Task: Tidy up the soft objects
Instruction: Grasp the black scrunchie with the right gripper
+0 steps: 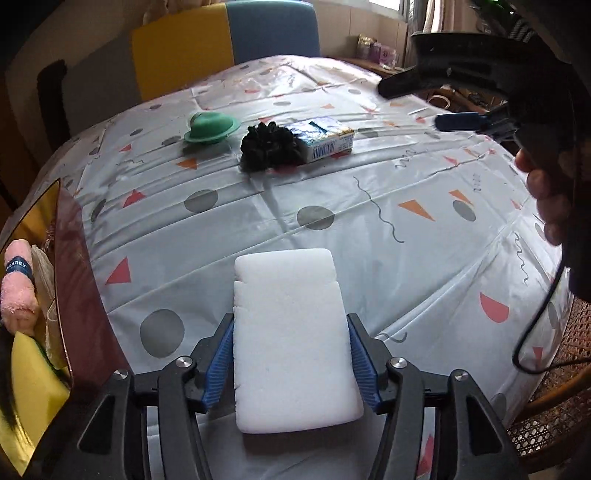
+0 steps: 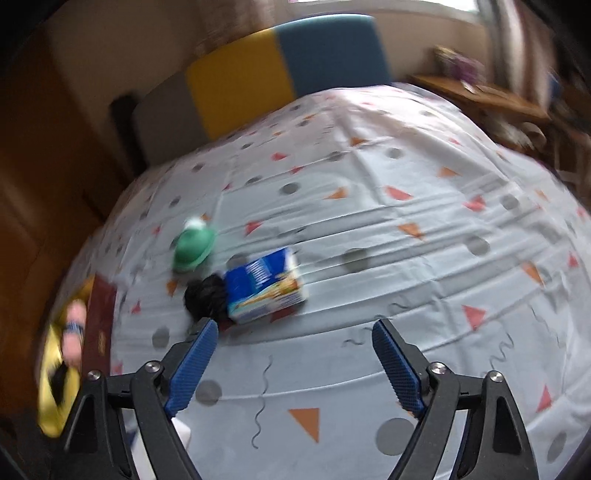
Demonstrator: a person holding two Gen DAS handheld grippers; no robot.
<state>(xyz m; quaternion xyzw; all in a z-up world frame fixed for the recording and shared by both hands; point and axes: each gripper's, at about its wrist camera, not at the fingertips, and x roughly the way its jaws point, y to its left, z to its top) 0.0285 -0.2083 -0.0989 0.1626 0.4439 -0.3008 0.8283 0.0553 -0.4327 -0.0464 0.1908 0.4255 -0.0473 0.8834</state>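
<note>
A white foam sponge (image 1: 291, 369) sits between the blue pads of my left gripper (image 1: 290, 317); both pads press its long sides, just above the patterned tablecloth (image 1: 369, 240). Farther back on the cloth lie a green hat-shaped soft toy (image 1: 210, 127), a black scrunchie (image 1: 267, 147) and a blue-and-white carton (image 1: 325, 142) touching the scrunchie. My right gripper (image 2: 291, 326) hangs open over bare cloth, its left fingertip close to the scrunchie (image 2: 207, 295) and the carton (image 2: 264, 286) just beyond. It also shows open at the top right of the left wrist view as the right gripper (image 1: 410, 107).
A maroon box (image 1: 85, 288) with a gold inside stands at the table's left edge, holding a pink rolled towel (image 1: 16, 284) and a yellow sponge (image 1: 33, 373). A yellow-and-blue chair (image 1: 225, 33) stands behind the table. A wicker seat (image 1: 554, 424) and a black cable (image 1: 532, 332) are at the right.
</note>
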